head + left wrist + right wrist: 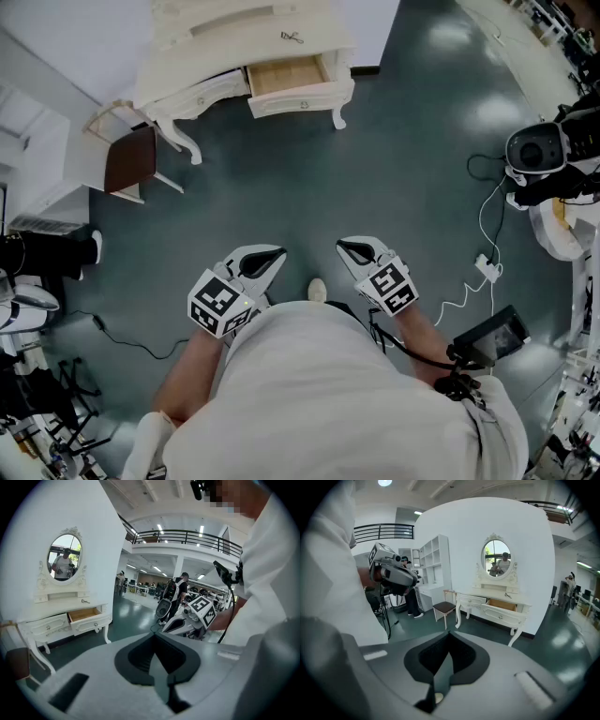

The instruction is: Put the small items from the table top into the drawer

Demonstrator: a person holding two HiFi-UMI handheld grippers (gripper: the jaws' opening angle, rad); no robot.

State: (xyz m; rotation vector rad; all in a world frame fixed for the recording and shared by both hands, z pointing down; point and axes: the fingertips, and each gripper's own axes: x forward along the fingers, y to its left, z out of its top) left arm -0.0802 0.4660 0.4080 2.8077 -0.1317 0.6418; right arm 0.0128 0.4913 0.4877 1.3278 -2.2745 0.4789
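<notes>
Your left tongs (265, 260) and right tongs (353, 249) are closed tight, holding nothing. The small dark metal thing (292, 37) lies on the white bench (323, 28), far straight ahead, just behind the open wooden drawer (286, 75).
</notes>
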